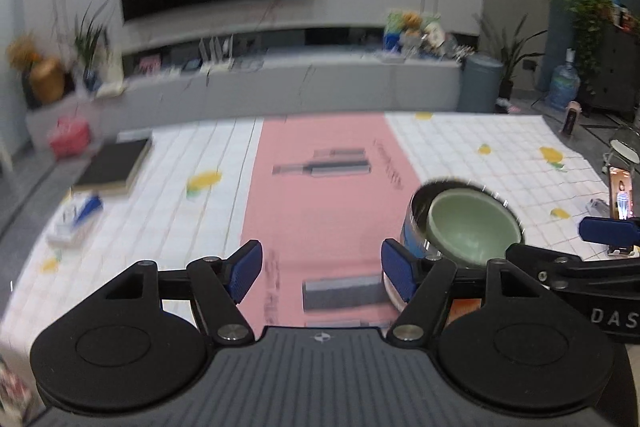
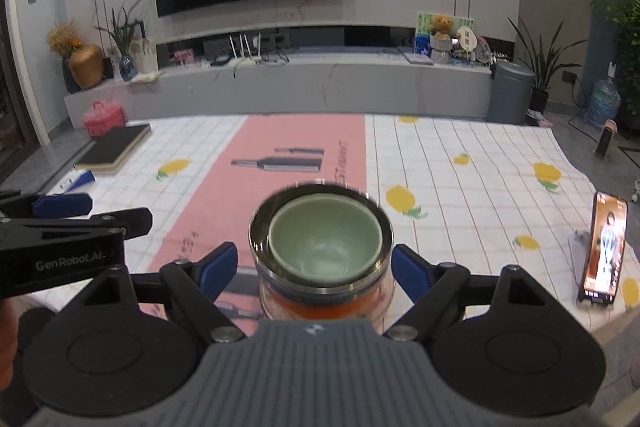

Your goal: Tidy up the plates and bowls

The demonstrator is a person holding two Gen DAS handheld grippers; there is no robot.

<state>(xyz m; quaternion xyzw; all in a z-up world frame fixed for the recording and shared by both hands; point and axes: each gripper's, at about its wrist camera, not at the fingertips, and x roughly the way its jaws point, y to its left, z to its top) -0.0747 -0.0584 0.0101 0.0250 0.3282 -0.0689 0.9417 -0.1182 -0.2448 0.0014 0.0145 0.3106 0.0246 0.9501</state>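
A pale green bowl [image 2: 324,239] sits nested in a shiny metal bowl [image 2: 256,227], on top of an orange dish [image 2: 320,307] on the table. My right gripper [image 2: 314,269] stands open with this stack between its blue fingers [image 2: 218,267]; the pads do not visibly press on it. The left wrist view has the green bowl [image 1: 472,223] at the right, beyond that gripper's right finger. My left gripper [image 1: 320,275] is open over the pink strip with nothing between its fingers. It lies just left of the stack, and one of its fingers [image 2: 62,205] shows in the right wrist view.
A checked tablecloth [image 2: 460,187] with lemon prints and a pink centre strip covers the table. A phone [image 2: 604,251] stands propped at the right edge. A black board [image 2: 116,147] lies at the far left corner, with a small blue and white item [image 1: 80,211] near it.
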